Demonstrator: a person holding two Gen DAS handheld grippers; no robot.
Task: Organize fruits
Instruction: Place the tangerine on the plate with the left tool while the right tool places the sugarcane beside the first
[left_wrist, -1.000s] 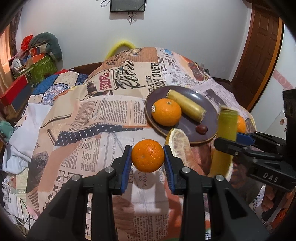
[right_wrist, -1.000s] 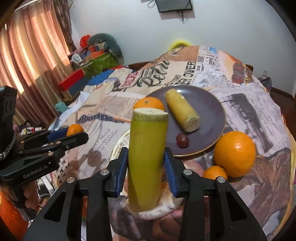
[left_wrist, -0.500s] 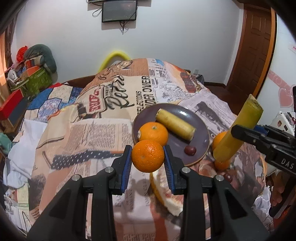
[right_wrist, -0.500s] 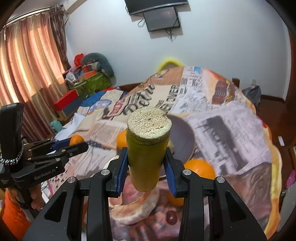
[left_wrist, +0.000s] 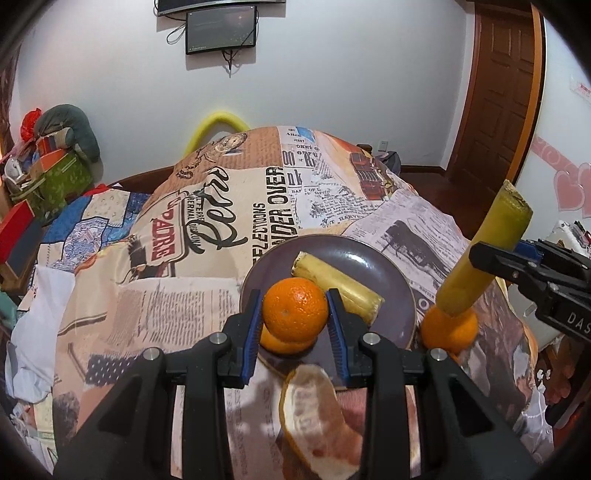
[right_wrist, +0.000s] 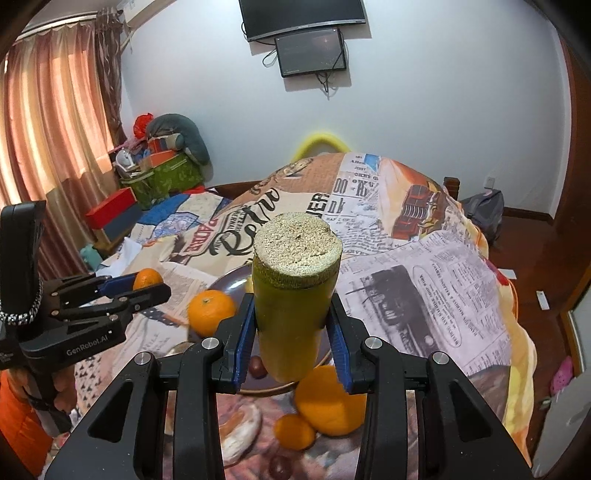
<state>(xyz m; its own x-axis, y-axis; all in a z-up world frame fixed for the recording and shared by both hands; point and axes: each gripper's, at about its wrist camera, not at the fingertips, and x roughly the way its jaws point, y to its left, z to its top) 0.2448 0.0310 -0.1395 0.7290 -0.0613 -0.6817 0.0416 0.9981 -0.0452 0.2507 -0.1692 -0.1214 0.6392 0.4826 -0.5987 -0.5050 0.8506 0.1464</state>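
Two grippers are in view, and each of them holds a fruit. In the left wrist view, we see the left gripper (left_wrist: 295, 321) with its blue fingers (left_wrist: 251, 334) closed on an orange (left_wrist: 294, 309), which hangs above the near edge of the purple plate (left_wrist: 332, 254). On the plate a second orange (left_wrist: 280, 341) lies just under the held one, and a short sugarcane piece (left_wrist: 338, 291) lies beside it. A piece of pomelo peel (left_wrist: 317, 417) lies on the newspaper-print cloth (left_wrist: 177, 295) in front of the plate. At the right, the right gripper (left_wrist: 495, 258) grips a sugarcane stick (left_wrist: 480, 254) that is tilted, and a big orange (left_wrist: 448, 328) lies under its lower end. In the right wrist view, we see the right gripper (right_wrist: 295, 332) with its fingers (right_wrist: 245, 332) pressed on both sides of the sugarcane stick (right_wrist: 295, 295), whose cut end faces the camera, above the plate (right_wrist: 231, 284). A big orange (right_wrist: 328, 402) and a small orange (right_wrist: 294, 432) lie on the cloth (right_wrist: 424, 280) near the plate, and a dark small fruit (right_wrist: 256, 366) sits on the plate. At the left, the left gripper (right_wrist: 147, 286) holds its orange (right_wrist: 147, 278).
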